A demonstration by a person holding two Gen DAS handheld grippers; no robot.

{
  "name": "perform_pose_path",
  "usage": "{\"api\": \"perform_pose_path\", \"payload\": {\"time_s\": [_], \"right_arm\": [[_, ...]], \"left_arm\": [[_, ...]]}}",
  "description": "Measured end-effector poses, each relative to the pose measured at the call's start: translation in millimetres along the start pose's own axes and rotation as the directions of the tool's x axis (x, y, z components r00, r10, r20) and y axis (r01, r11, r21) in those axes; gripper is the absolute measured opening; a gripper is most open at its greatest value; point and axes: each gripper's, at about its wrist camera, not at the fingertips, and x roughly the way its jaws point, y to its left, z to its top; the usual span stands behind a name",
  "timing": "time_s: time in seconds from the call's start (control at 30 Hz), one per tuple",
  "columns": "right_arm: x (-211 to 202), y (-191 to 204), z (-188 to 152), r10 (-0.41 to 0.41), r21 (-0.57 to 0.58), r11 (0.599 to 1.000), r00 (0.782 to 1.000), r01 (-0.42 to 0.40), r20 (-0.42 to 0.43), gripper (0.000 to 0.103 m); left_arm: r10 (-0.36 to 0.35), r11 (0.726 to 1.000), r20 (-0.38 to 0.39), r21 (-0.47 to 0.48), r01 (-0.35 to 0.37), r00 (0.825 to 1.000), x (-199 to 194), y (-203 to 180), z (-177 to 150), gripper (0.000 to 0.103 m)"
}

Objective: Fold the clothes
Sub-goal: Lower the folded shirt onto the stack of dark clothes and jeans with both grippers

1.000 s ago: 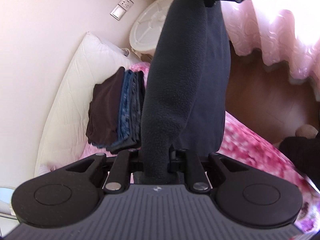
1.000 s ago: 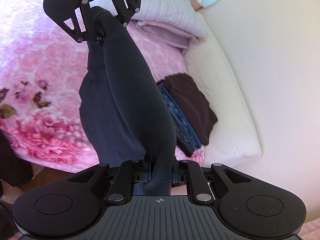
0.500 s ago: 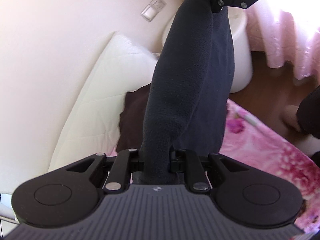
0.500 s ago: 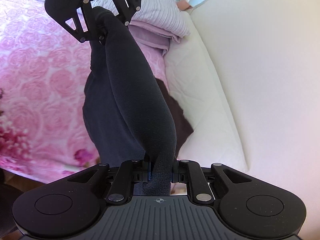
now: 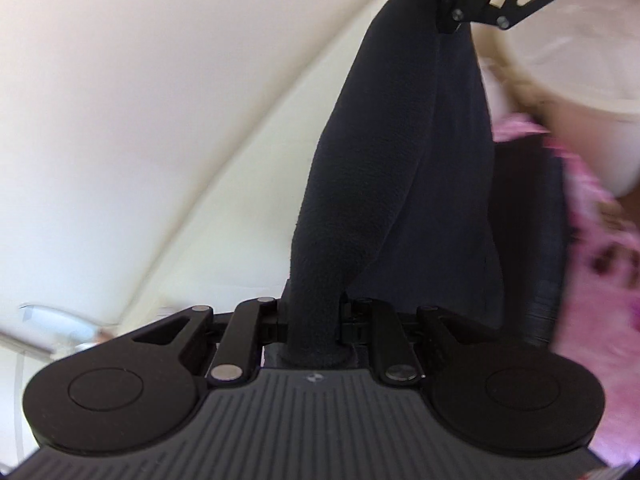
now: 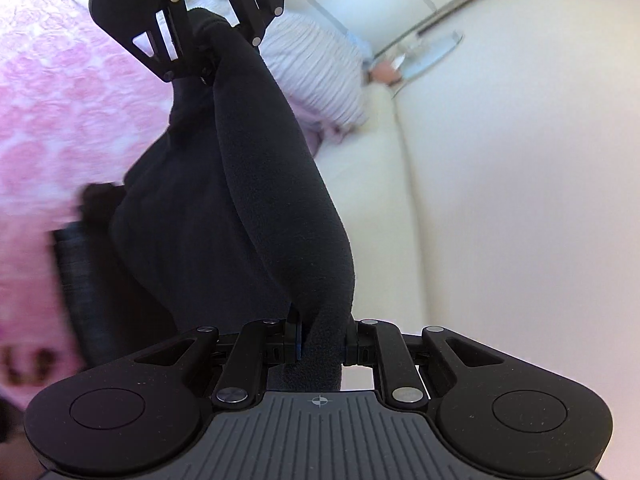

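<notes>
The left tool (image 5: 314, 320) and right tool (image 6: 322, 340) each squeezed one end of the dark fleece (image 5: 384, 184), stretching it flat over the pink bed (image 6: 60, 112).

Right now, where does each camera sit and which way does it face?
Left wrist: on the left gripper, looking along the dark fleece garment to the right gripper; wall behind.
Right wrist: on the right gripper, facing back at the left gripper, over the pink bedspread.
Shared: garment, both grippers.
</notes>
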Motion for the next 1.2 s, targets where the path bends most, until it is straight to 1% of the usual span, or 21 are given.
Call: {"api": "perform_pose_path", "payload": {"time_s": [0.03,0.07,0.2,0.23,0.3,0.33,0.4,0.43,0.5,0.6,0.63,0.67,0.7,0.73,0.8,0.87,0.9,1.0,1.1,1.13,1.2], "right_arm": [[9.4,-5.8,-4.6,-0.013,-0.01,1.0,1.0,0.013,0.022,0.015],[18.7,-9.7,-9.8,-0.022,-0.02,1.0,0.999,0.023,0.041,0.015],[52.8,41.2,-48.7,0.087,-0.036,0.996,0.996,-0.086,0.003,0.015],[61.3,53.9,-58.4,0.114,-0.039,0.993,0.994,-0.114,-0.006,0.015],[78.3,79.4,-77.9,0.167,-0.045,0.985,0.986,-0.168,-0.026,0.015],[86.8,92.1,-87.6,0.194,-0.047,0.98,0.98,-0.195,-0.036,0.015],[103.8,117.6,-107.1,0.246,-0.052,0.967,0.968,-0.249,-0.056,0.015],[111.1,129.1,-116.0,0.268,-0.053,0.961,0.961,-0.272,-0.066,0.015],[104.0,131.5,-118.6,0.237,-0.059,0.969,0.969,-0.242,-0.074,0.015],[94.5,130.4,-118.0,0.219,-0.074,0.971,0.972,-0.226,-0.086,0.015],[94.3,129.3,-117.4,0.224,-0.085,0.969,0.97,-0.232,-0.093,0.015],[94.5,127.9,-116.7,0.231,-0.092,0.966,0.968,-0.24,-0.101,0.015],[100.0,123.2,-114.7,0.245,-0.064,0.965,0.963,-0.253,-0.112,0.015],[104.7,118.9,-112.7,0.258,-0.039,0.964,0.958,-0.264,-0.123,0.015],[98.9,116.6,-110.4,0.248,-0.047,0.965,0.958,-0.257,-0.142,0.011],[101.0,119.7,-112.4,0.246,-0.054,0.965,0.958,-0.256,-0.151,0.011],[102.1,121.3,-113.4,0.244,-0.058,0.965,0.957,-0.256,-0.156,0.011],[105.3,126.1,-116.3,0.24,-0.069,0.965,0.956,-0.254,-0.169,0.011],[108.6,130.9,-119.2,0.236,-0.08,0.964,0.955,-0.253,-0.182,0.011],[109.4,131.8,-119.9,0.235,-0.081,0.964,0.954,-0.253,-0.186,0.011],[105.9,121.1,-115.8,0.236,-0.04,0.968,0.956,-0.247,-0.175,0.011]], "left_arm": [[0.007,1.0,-0.014,-0.001,-0.008,1.0,12.3,-6.4,0.7,0.014],[-0.001,1.0,-0.029,0.002,0.001,1.0,25.5,-20.0,-1.7,0.013],[-0.036,0.999,-0.089,0.014,0.037,0.995,78.5,-74.1,-11.3,0.014],[-0.066,0.997,-0.117,0.026,0.07,0.991,93.0,-95.4,-17.4,0.014],[-0.153,0.985,-0.189,0.052,0.166,0.97,118.6,-143.4,-34.1,0.015],[-0.163,0.981,-0.201,0.069,0.18,0.966,124.0,-161.0,-40.8,0.016],[-0.142,0.981,-0.19,0.105,0.164,0.971,125.9,-185.2,-51.1,0.019],[-0.129,0.983,-0.176,0.105,0.148,0.976,123.6,-188.2,-54.2,0.019],[-0.114,0.987,-0.158,0.097,0.13,0.981,118.9,-186.4,-60.0,0.025],[-0.108,0.984,-0.141,0.127,0.126,0.984,115.6,-183.8,-68.8,0.027],[-0.113,0.982,-0.139,0.133,0.132,0.984,116.1,-183.4,-70.7,0.026],[-0.12,0.982,-0.141,0.129,0.139,0.983,117.8,-183.0,-71.0,0.022],[-0.126,0.982,-0.145,0.122,0.144,0.981,119.9,-182.8,-70.7,0.017],[-0.123,0.983,-0.142,0.119,0.14,0.982,118.4,-181.8,-69.4,0.016],[-0.106,0.986,-0.129,0.118,0.121,0.986,111.0,-179.0,-65.5,0.013],[-0.092,0.989,-0.102,0.109,0.103,0.991,96.6,-175.6,-63.1,0.013],[-0.1,0.987,-0.103,0.115,0.111,0.99,95.0,-180.3,-63.7,0.014],[-0.138,0.976,-0.128,0.149,0.157,0.982,100.7,-203.4,-67.9,0.015],[-0.124,0.975,-0.131,0.166,0.145,0.984,106.1,-209.6,-81.4,0.016],[-0.123,0.978,-0.13,0.154,0.142,0.984,105.8,-205.7,-83.4,0.017],[-0.106,0.985,-0.125,0.126,0.122,0.986,101.9,-191.8,-83.6,0.017]]}}
